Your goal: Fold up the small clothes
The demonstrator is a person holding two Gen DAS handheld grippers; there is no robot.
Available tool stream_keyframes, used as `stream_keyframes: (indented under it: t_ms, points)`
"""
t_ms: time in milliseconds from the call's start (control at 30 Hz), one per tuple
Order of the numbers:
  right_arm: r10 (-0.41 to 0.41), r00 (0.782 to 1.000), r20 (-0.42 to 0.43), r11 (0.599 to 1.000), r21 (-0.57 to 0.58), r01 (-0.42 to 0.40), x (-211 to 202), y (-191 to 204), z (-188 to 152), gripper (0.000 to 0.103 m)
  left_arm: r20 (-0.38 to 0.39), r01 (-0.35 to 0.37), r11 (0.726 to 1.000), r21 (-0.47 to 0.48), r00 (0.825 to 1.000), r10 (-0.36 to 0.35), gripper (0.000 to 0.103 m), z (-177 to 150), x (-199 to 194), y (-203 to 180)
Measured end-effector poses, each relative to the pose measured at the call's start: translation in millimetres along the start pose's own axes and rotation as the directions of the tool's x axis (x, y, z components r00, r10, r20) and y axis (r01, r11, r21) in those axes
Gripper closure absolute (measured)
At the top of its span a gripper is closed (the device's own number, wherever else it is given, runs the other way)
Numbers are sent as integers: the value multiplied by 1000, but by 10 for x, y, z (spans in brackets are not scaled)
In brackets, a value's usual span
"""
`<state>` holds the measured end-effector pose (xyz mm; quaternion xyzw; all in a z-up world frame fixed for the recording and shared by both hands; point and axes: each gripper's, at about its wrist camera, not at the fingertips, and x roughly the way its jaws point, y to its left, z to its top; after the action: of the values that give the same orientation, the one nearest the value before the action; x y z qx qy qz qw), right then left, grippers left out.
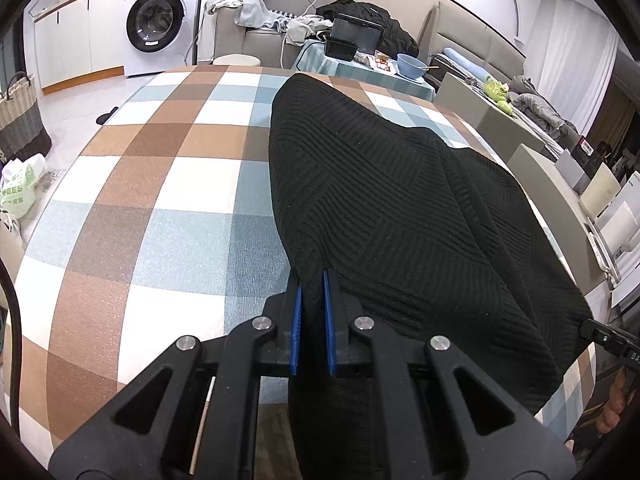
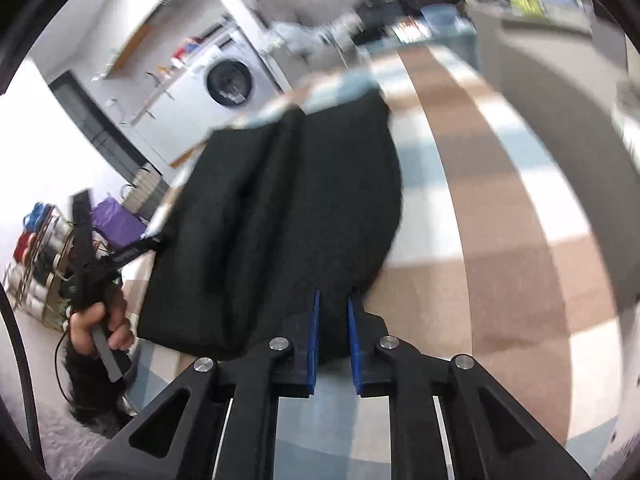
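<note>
A: The checked table [image 1: 160, 184] carries the black knit garment [image 1: 392, 208], which lies from the far edge down to the near edge, toward the right side.

B: And the claws? The left gripper [image 1: 313, 280] is pinched narrow on the garment's near left corner; the right gripper [image 2: 333, 300] is clamped on the near hem at the other side.

A: To fold well, both corners should probably rise level and travel together toward the far edge, keeping the cloth taut so no crease bunches in the middle.

B: The right view is smeared by blur, so the ridge running along the cloth is hard to read, and the garment's far hem and sleeves cannot be made out
</note>
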<state>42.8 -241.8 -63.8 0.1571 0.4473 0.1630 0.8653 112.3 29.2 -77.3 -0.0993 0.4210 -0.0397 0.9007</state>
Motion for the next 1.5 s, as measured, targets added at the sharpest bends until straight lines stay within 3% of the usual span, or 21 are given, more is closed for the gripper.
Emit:
stream_keyframes:
  t_ms: [133, 200, 300, 400, 467, 533, 700, 767, 800, 900, 1000, 1200, 1333, 1433, 1500]
  points:
    - [-133, 986, -101, 991, -41, 129, 132, -16, -71, 88, -2, 2, 1000, 7, 1000, -2, 96, -22, 11, -9]
    - [-119, 991, -61, 993, -11, 118, 71, -20, -59, 81, -7, 3, 1000, 0, 1000, -3, 94, -27, -7, 0]
    - [-99, 994, 46, 995, 3, 99, -101, 30, 44, 62, -5, 13, 1000, 6, 1000, -13, 89, -40, -73, -6]
    - [8, 998, 67, 1000, 1, -8, -46, 140, 199, 61, 4, 40, 999, 1, 999, -40, 62, -60, -163, 2]
    - [74, 997, 32, 997, -3, -74, 173, 239, 294, 61, 36, 44, 999, 4, 998, -44, 42, -82, -252, -7]
    - [96, 995, -18, 995, 7, -96, 412, 298, 361, 61, 53, 49, 999, 8, 997, -50, 32, -100, -325, -11]
    - [116, 988, -98, 993, -2, -117, 995, 472, 480, 63, 54, 45, 999, 4, 997, -45, 31, -165, -422, -2]
    - [116, 990, -76, 992, -42, -119, 1100, 576, 545, 72, 53, 44, 999, 0, 998, -43, 31, -187, -431, 17]
    - [109, 990, -89, 993, -44, -114, 1151, 605, 554, 91, 51, 42, 999, -6, 998, -41, 31, -198, -431, 28]
    - [117, 990, -75, 989, -87, -124, 1145, 716, 644, 98, 43, 51, 999, -17, 998, -50, 31, -198, -408, 52]
    - [107, 994, 27, 984, -147, -102, 817, 765, 707, 98, 44, 51, 999, -2, 998, -51, 31, -187, -401, 23]
    - [-90, 994, -67, 992, -99, 84, 1025, 409, 645, 94, 28, 56, 998, 22, 998, -57, 31, -152, -288, -97]
    - [-60, 998, -24, 997, -55, 58, 845, 399, 650, 84, 34, 64, 997, 50, 997, -66, 31, -151, -304, -187]
    - [43, 999, 0, 998, -53, -43, 709, 520, 646, 79, 28, 74, 995, 59, 997, -76, 31, -155, -294, -231]
    - [120, 992, -41, 991, -58, -122, 764, 598, 651, 73, 23, 71, 995, 67, 997, -72, 31, -158, -278, -250]
